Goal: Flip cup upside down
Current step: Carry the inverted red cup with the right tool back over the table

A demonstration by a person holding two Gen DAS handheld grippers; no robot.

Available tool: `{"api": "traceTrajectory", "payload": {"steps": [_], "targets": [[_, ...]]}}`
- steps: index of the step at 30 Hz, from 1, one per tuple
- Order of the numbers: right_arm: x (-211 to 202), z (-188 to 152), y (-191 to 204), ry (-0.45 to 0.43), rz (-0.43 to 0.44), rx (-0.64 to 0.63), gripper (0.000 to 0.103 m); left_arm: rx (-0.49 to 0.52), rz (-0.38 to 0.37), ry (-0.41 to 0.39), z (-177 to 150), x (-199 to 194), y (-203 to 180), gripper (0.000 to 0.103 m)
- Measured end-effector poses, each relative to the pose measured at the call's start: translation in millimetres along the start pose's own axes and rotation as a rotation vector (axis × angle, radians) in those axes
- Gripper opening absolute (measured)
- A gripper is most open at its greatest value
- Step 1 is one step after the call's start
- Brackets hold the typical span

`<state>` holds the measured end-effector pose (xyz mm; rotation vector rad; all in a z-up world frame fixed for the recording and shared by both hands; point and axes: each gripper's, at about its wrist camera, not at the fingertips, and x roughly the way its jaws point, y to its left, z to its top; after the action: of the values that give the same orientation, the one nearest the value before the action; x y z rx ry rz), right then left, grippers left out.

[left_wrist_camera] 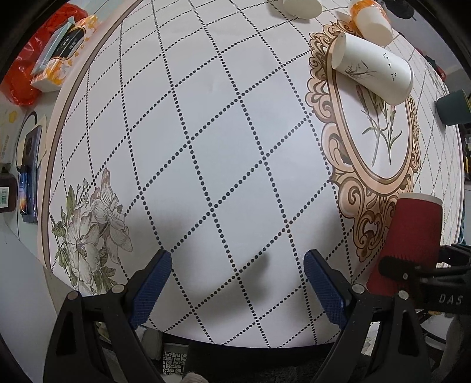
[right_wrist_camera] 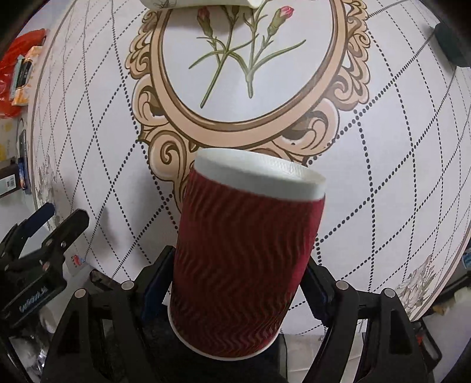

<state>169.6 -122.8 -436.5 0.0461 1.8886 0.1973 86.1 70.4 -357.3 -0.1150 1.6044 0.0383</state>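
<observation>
Left wrist view: the left gripper (left_wrist_camera: 237,282) hovers over a round table (left_wrist_camera: 206,132) with a dotted diamond pattern. Its blue-padded fingers (left_wrist_camera: 153,282) are spread wide and hold nothing. At the lower right the red ribbed cup (left_wrist_camera: 412,238) appears, clasped by the black right gripper (left_wrist_camera: 412,269), near the table's front edge. Farther off, a white paper cup (left_wrist_camera: 374,69) lies on its side across a printed ornate oval frame (left_wrist_camera: 379,179), with two more pale cups (left_wrist_camera: 372,20) beyond it and a dark green container (left_wrist_camera: 453,107) at the right edge. A tissue pack (left_wrist_camera: 63,48) on an orange bag sits off the table at the left.

Right wrist view: the red ribbed cup (right_wrist_camera: 244,259) fills the centre, squeezed between the right gripper's (right_wrist_camera: 235,282) fingers (right_wrist_camera: 153,282), which are closed against its lower body. The narrower white end points away from the camera and the wider rolled rim sits nearest the gripper. It appears lifted clear of the table and slightly blurred. The left gripper (right_wrist_camera: 44,224) shows at the left.

The step in hand seems to be the turn itself, the cup grasped and carried. The next move likely calls for rotating the wrist until the wide rim faces down, then lowering it flat. Open table lies ahead and to the left; the front edge is close, so set-down should go inward, short of the fallen white cup.
</observation>
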Motion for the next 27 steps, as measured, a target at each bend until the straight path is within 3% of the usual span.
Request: {"api": "traceTrajectory", "payload": {"steps": [6, 11, 19, 27], "targets": [[16.0, 3.8, -11.4, 0.047, 0.009, 0.028, 0.082, -0.002, 0.0, 0.006, -7.4, 3.7, 3.8, 0.092], [23.9, 12.0, 1.4, 0.048, 0.004, 0.021, 0.083, 0.0, 0.0, 0.006, -10.3, 4.8, 5.4, 0.092], [29.5, -1.5, 32.3, 0.082, -0.186, -0.214, 0.083, 0.015, 0.008, -0.003, -9.3, 1.6, -0.9, 0.092], [26.1, 14.8, 33.7, 0.101, -0.159, -0.211, 0.09, 0.01, 0.01, 0.0, -8.3, 0.0, 0.0, 0.092]]}}
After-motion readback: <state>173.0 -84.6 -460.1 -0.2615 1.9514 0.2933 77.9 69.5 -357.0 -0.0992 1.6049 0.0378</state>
